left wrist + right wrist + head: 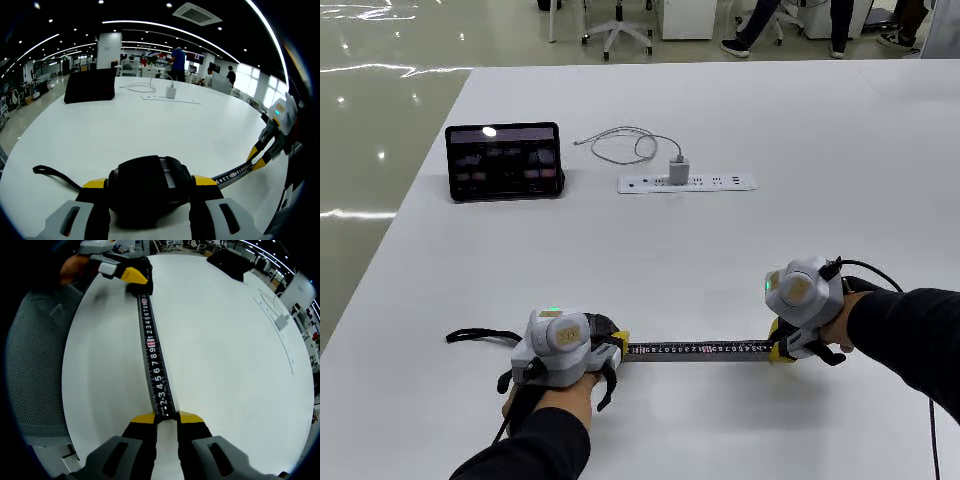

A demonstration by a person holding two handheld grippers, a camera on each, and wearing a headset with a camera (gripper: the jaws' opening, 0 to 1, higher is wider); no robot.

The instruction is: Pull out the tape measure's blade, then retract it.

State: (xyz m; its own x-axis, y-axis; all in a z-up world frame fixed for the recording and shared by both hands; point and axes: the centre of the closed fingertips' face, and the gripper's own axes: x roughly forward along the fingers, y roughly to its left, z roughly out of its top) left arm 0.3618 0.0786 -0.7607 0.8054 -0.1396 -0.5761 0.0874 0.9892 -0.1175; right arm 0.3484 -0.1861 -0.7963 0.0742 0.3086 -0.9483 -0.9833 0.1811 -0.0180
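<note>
Now left gripper [150, 181] jaws clamped on black tape measure case [147, 195]; right gripper [167, 417] jaws pinched shut on blade [152, 357] end; blade stretched flat across white table [670, 250].

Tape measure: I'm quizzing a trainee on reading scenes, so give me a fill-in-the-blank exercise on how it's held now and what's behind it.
1. The left gripper clamps the tape measure by its ___.
2. The right gripper pinches the end of the pulled-out ___.
3. Further back on the table, the charger is plugged into the ___.

Missing words: case; blade; power strip.
</note>
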